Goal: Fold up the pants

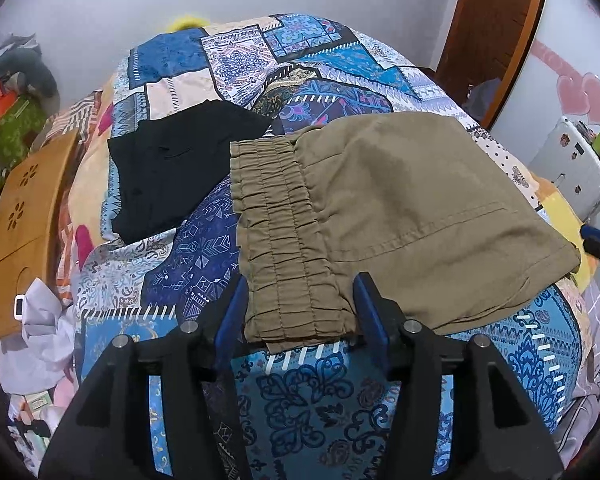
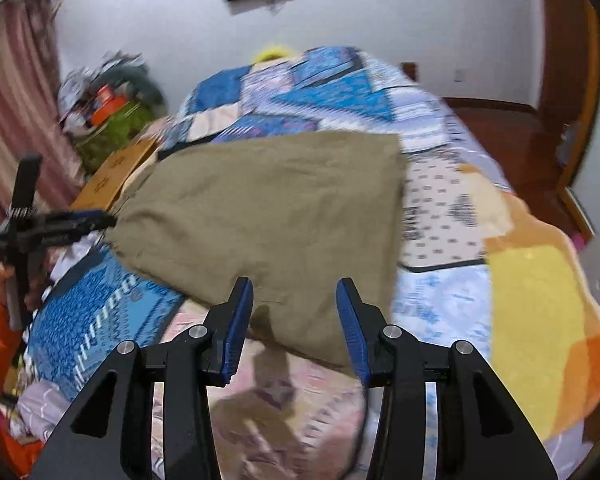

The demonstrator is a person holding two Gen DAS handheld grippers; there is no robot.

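Even indoor light, fisheye-bent dark corners; left view sharp, right view motion-blurred.

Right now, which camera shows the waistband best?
The left wrist view: the waistband is sharp and close, its gathers clear between the open left gripper. The right wrist view is blurred, showing only plain cloth of the pants.

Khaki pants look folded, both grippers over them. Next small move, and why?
Probably back both grippers off. The khaki pants already lie folded flat on the bedspread, beside a folded black garment. The left gripper straddles the waistband with jaws open; the right gripper is open too, gripping nothing.
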